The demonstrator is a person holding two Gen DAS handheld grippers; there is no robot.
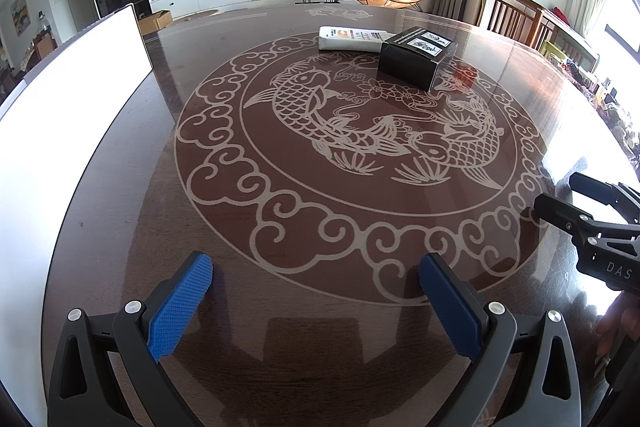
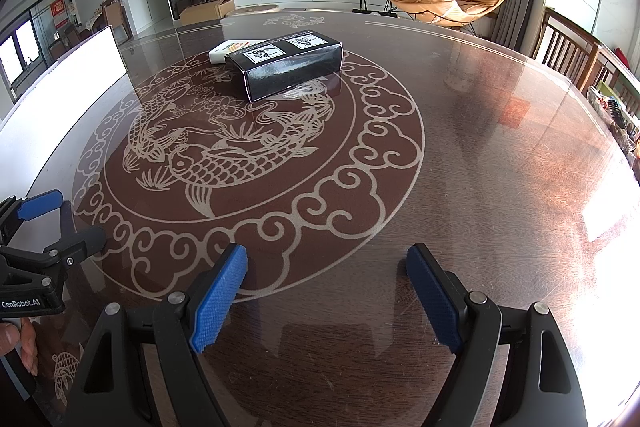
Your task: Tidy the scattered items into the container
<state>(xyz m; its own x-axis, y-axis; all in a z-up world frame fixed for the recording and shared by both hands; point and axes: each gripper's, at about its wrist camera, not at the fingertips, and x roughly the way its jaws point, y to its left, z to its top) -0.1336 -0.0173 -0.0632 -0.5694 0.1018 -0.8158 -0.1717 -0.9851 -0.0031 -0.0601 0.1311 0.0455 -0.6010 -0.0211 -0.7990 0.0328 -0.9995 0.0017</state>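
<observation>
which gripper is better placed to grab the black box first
Right, by a little. Both the left gripper and the right gripper are open and empty, but the black box sits nearer the right one's centre line; from the left it lies off to the right.

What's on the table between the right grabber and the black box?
Nothing. In the right wrist view, only bare table with its painted fish pattern lies between the open right gripper and the black box.

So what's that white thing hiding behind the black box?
Behind the black box lies a white tube with orange and black printing, flat on the table. The box covers one end, so its cap can't be seen.
</observation>
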